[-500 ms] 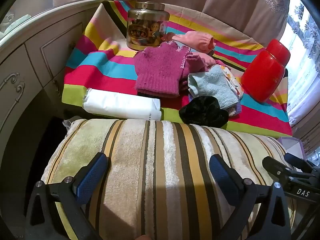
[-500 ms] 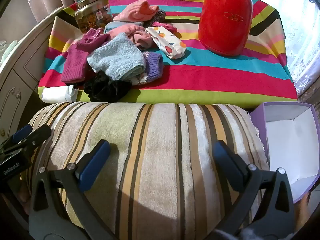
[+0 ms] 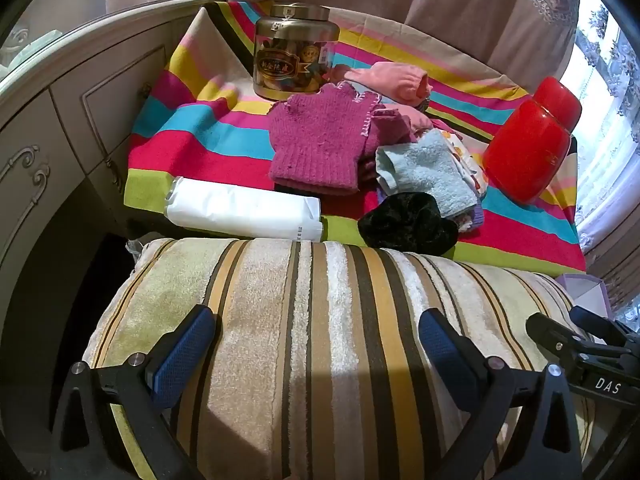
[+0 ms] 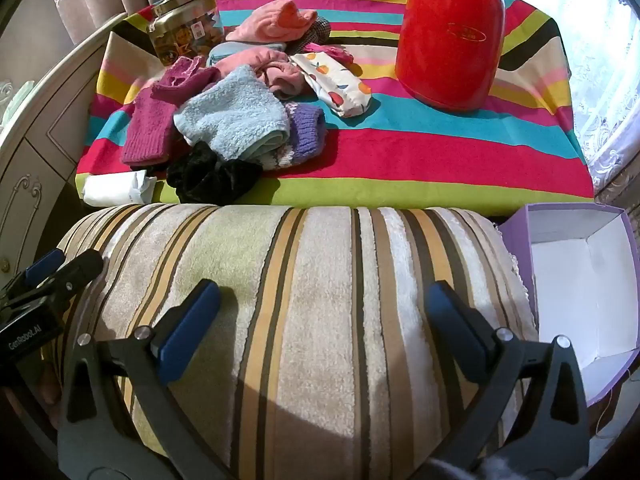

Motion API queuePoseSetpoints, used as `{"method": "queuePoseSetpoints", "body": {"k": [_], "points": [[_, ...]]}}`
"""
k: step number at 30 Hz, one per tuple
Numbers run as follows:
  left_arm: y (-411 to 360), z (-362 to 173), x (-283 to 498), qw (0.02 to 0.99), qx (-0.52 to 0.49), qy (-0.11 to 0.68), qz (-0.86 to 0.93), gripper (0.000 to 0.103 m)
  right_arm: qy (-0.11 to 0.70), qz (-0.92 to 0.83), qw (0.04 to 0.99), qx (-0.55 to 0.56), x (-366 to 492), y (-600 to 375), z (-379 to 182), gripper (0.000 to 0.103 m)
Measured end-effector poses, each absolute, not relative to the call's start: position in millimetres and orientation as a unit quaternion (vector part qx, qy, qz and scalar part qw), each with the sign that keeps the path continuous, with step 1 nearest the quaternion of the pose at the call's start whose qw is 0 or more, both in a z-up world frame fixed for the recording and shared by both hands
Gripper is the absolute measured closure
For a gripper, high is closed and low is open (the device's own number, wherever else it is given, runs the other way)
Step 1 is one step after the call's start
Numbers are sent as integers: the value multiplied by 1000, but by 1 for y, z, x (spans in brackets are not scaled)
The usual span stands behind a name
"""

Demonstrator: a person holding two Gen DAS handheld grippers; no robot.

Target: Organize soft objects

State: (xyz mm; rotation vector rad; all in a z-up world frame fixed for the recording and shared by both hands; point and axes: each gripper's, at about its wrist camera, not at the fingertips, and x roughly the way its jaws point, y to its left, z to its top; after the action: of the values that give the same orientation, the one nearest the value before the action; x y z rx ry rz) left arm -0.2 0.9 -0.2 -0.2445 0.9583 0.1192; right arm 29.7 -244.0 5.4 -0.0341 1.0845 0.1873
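A pile of soft things lies on the striped cloth (image 3: 192,124): a magenta knit glove (image 3: 320,140), a light blue fuzzy sock (image 3: 428,168), a black scrunchie (image 3: 408,222), a pink glove (image 3: 392,78), a purple knit piece (image 4: 306,132) and a fruit-print pouch (image 4: 340,84). My left gripper (image 3: 316,344) is open, above a striped cushion (image 3: 320,320). My right gripper (image 4: 320,316) is open over the same cushion (image 4: 320,280). Neither holds anything.
A white tissue pack (image 3: 244,210) lies at the cloth's front left. A glass jar with a gold lid (image 3: 294,52) stands at the back, a red jar (image 3: 532,140) at the right. An open purple box (image 4: 588,288) sits right of the cushion. A white cabinet (image 3: 60,120) stands at left.
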Motion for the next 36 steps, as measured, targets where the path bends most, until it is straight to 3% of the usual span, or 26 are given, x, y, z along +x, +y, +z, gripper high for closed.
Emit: {"method": "queuePoseSetpoints", "body": {"k": [36], "points": [[-1,0,0,879,-113,459,59,0,506,90,858,-11,27,-247,6,0]]}}
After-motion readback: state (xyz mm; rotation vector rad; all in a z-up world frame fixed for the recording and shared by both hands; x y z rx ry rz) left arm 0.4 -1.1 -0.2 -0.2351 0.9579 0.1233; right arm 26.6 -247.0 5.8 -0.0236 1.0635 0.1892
